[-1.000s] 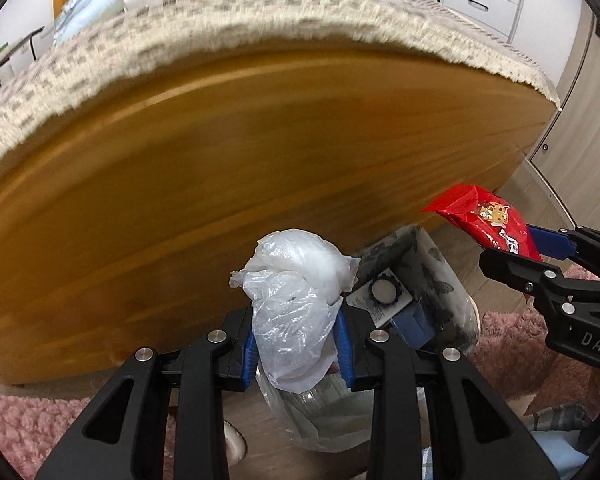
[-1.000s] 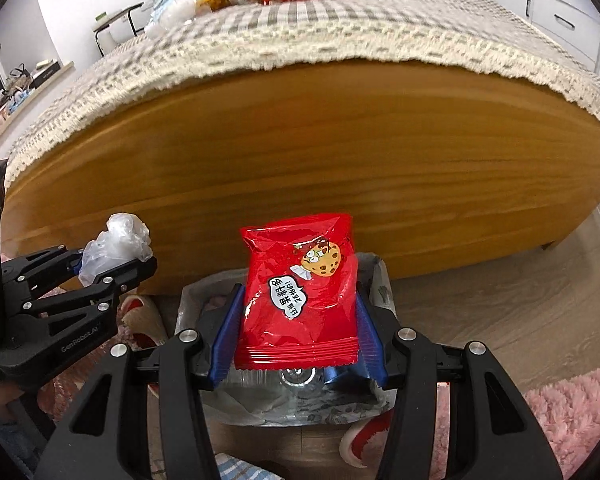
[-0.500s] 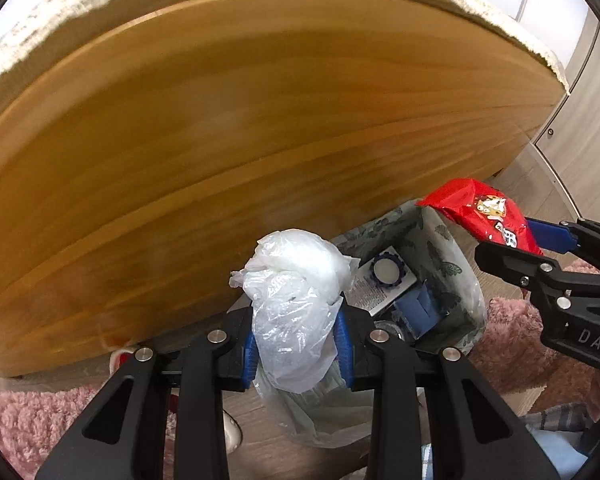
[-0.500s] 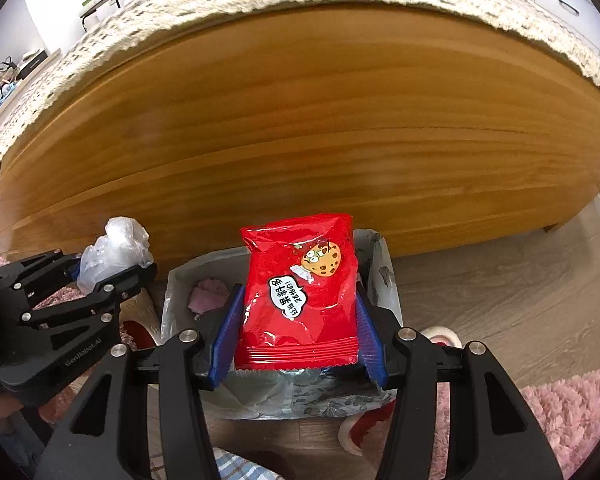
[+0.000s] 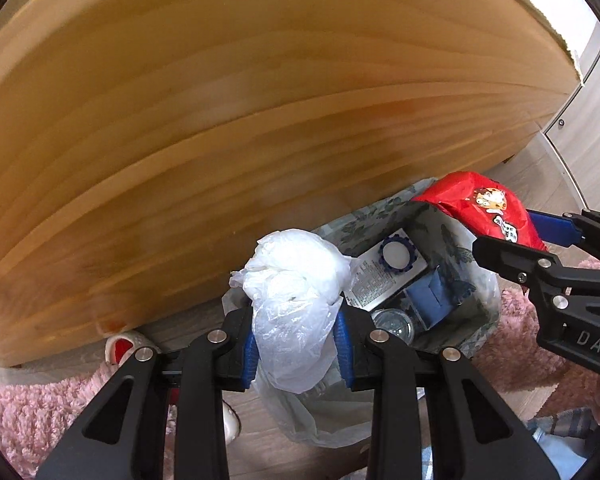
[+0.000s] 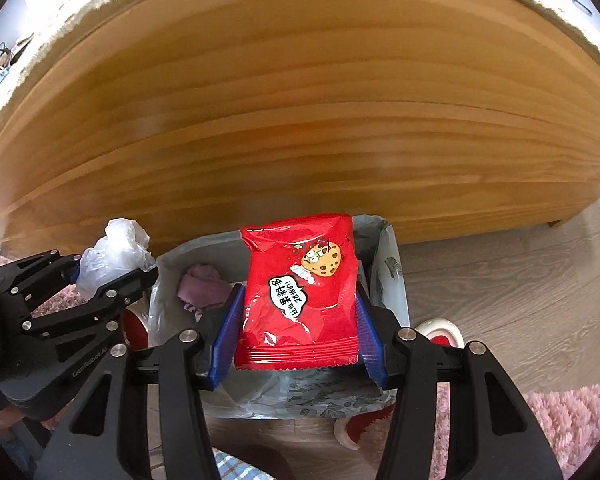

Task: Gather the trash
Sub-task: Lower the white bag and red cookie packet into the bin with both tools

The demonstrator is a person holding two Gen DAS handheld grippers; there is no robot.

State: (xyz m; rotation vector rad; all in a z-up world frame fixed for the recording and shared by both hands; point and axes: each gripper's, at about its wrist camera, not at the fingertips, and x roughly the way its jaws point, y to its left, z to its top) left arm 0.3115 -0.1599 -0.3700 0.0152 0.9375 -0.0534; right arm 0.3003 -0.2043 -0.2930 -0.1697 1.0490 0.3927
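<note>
My left gripper [image 5: 296, 336] is shut on a crumpled clear plastic bag [image 5: 296, 292], held just above the near-left rim of the lined trash bin [image 5: 480, 300]. My right gripper [image 6: 296, 320] is shut on a red cookie packet [image 6: 300, 292], which hangs over the bin [image 6: 388, 264]. Seen from the left wrist, the red packet [image 5: 480, 208] is over the bin's far right corner. In the right wrist view the left gripper [image 6: 112, 272] with its plastic bag [image 6: 112, 256] sits at the bin's left edge. Inside the bin lie a printed carton, blue packaging, a bottle and a pink wad [image 6: 202, 288].
The wooden bed footboard [image 5: 260, 120] rises right behind the bin. Pink shaggy rug [image 5: 28, 412] lies on both sides on the wood floor [image 6: 500, 292]. Red and white slippers [image 6: 436, 332] lie beside the bin. White drawers [image 5: 592, 120] stand at far right.
Both grippers have sunk and tipped downward toward the bin. The bed top has left the views and the bin's inside now shows more fully. Both grips are unchanged.
</note>
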